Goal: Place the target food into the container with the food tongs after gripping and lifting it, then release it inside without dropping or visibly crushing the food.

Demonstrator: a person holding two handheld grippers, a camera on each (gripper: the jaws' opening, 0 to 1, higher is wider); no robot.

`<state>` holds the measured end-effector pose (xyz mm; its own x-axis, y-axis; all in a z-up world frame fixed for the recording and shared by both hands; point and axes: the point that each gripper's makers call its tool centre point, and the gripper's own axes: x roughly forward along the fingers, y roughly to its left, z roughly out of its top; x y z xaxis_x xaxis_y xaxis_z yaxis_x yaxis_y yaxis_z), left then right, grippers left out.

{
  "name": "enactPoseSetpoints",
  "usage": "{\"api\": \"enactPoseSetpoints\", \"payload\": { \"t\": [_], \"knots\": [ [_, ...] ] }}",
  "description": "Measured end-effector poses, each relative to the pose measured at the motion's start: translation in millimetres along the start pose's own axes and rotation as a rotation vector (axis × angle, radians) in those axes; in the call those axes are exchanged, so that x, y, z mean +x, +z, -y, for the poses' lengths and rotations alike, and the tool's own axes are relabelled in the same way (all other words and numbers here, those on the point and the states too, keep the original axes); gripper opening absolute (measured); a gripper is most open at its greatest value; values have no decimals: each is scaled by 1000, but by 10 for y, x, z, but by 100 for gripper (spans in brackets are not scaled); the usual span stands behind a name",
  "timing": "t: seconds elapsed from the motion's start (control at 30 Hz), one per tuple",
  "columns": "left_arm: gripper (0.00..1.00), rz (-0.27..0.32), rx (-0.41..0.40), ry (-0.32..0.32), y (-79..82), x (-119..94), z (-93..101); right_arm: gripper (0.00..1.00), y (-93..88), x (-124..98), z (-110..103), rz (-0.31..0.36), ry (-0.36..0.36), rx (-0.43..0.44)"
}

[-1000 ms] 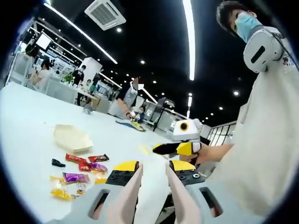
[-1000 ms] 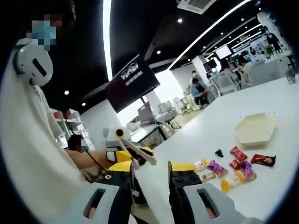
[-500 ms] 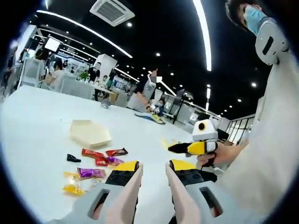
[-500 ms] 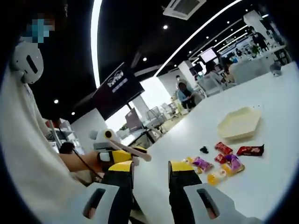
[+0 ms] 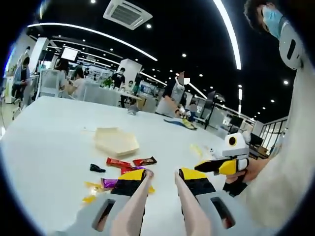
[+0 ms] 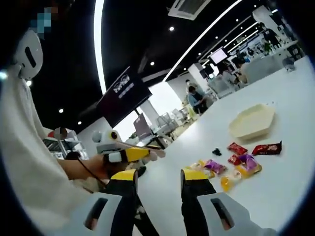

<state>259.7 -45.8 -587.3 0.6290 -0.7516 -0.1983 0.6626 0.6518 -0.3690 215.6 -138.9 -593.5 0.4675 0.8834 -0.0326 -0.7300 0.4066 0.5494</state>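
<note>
Looking along my left gripper [image 5: 161, 178], I see its yellow-tipped jaws spread apart with nothing between them, raised above the white table [image 5: 49, 132]. Just beyond the left jaw tip lies a loose cluster of wrapped snacks [image 5: 129, 169]: red, purple and yellow packets, with a small black piece [image 5: 97, 168] off to their left. Past them sits the pale hexagonal container [image 5: 116, 142], apart from the snacks and with nothing in it that I can make out. My right gripper [image 5: 221, 165] enters from the right, held in a hand [image 5: 252, 170]; I cannot tell from here how its jaws stand.

In the right gripper view, my right gripper [image 6: 158, 178] shows its jaws parted and bare over the table [image 6: 275, 187]. The snacks [image 6: 238, 164] lie just right of the right jaw tip, the container [image 6: 251, 121] beyond them. The left gripper [image 6: 129, 153] comes in from the left, gripped by a hand [image 6: 91, 167]. I cannot make out any tongs.
</note>
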Motion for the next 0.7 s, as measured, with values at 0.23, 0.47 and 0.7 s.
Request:
{"api": "enactPoseSetpoints", "payload": {
  "t": [0.23,0.47,0.7],
  "knots": [
    [26,16,-3,35,9,-10,-270,35,-30,43,53,-18,-105,-30],
    [26,21,-8,48,-5,-55,-483,38,-75,67,157,-52,-268,-178],
    [27,5,39,89,-99,-84,-831,40,-185,118,148,-124,-324,-184]
  ]
}}
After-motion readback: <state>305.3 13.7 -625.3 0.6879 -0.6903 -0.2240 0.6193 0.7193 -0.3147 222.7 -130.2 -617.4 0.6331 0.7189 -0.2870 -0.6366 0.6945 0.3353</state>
